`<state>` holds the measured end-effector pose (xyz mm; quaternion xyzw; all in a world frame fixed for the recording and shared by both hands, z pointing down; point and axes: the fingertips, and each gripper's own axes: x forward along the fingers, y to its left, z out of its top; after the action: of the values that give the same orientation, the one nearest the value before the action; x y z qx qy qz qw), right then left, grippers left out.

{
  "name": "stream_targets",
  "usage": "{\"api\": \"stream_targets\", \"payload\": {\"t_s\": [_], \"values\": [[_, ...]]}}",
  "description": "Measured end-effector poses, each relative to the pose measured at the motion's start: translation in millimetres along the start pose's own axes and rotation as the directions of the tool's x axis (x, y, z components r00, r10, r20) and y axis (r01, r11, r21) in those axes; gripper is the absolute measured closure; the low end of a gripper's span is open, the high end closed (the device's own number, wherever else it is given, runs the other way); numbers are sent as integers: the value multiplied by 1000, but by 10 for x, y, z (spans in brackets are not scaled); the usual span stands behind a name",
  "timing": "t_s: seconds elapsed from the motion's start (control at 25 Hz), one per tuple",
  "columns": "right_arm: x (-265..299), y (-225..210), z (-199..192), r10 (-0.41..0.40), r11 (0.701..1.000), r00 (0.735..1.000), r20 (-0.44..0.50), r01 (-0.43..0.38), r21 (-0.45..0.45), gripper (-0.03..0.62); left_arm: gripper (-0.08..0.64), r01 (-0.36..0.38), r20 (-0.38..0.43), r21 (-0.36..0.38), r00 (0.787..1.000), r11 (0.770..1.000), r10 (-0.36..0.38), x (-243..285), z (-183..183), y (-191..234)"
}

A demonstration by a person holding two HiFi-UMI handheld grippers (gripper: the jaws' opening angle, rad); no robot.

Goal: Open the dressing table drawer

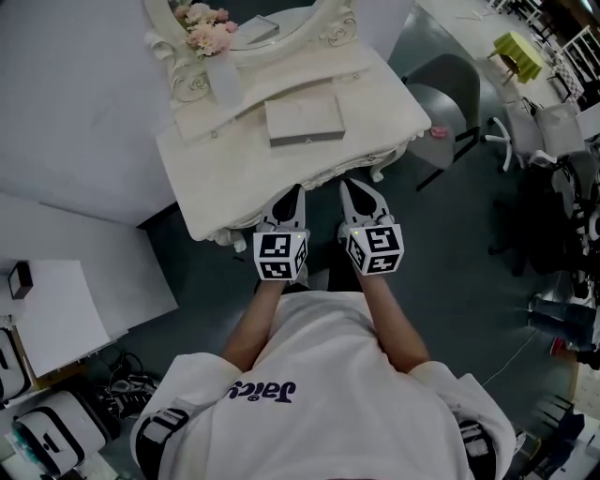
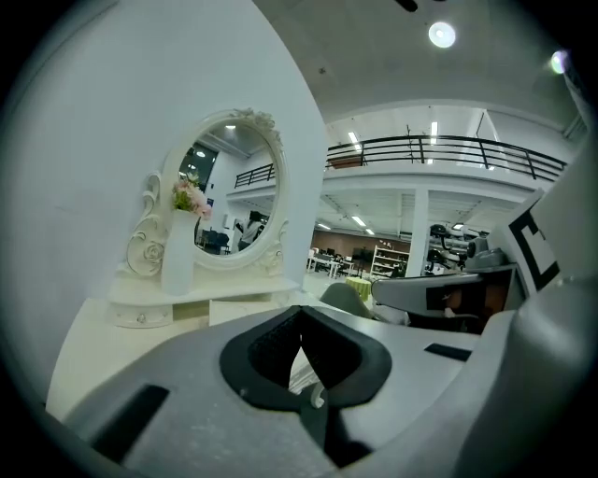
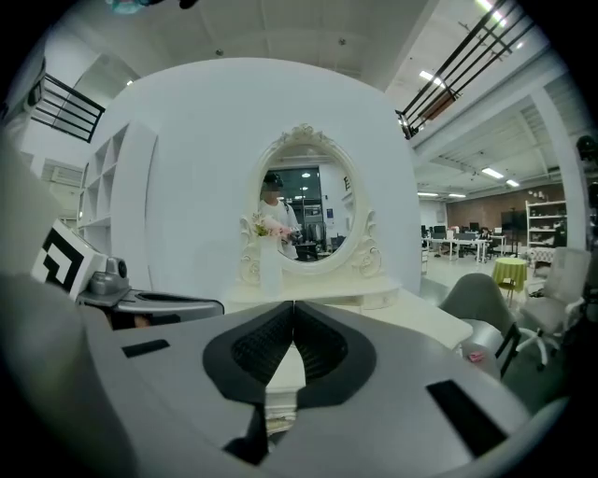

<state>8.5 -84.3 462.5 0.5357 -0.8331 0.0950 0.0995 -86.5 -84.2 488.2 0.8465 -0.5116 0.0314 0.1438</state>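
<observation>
The ornate white dressing table serves here as the bench (image 1: 234, 178), and the person stands square to its front edge with both tools held out level, side by side. The left gripper (image 1: 292, 195) and the right gripper (image 1: 353, 193) both point at the middle of that front edge, tips just short of or at the overhang; whether either touches it cannot be told. Each gripper view shows its black jaws pressed together with nothing between them, so neither tool has hold of anything. The drawer itself is not plainly seen: from the head view the overhanging top hides the front panel, and it most likely sits just under the front edge where the two tools are aimed. That would explain the low, nearly level posture, which suits reaching a pull below the top rather than anything on it. At the back edge stand the oval mirror (image 1: 272, 23) and a vase of pink flowers (image 1: 219, 66), and a flat box (image 1: 305, 122) lies mid-top, all well apart from the tools and out of the drawer's path. A grey chair (image 1: 450, 94) stands off the right corner. The task looks barely begun: the jaws would need to part before taking any handle.
</observation>
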Motion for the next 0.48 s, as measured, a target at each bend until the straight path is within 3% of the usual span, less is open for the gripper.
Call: {"api": "stream_targets", "payload": {"t_s": [0.28, 0.48], "values": [[423, -266, -16, 27, 999, 1000, -10, -26, 25, 580, 545, -79, -88, 4, 993, 997, 79, 574, -283, 213], [772, -481, 8, 61, 998, 998, -29, -60, 31, 580, 545, -93, -148, -29, 985, 995, 88, 975, -441, 329]]}}
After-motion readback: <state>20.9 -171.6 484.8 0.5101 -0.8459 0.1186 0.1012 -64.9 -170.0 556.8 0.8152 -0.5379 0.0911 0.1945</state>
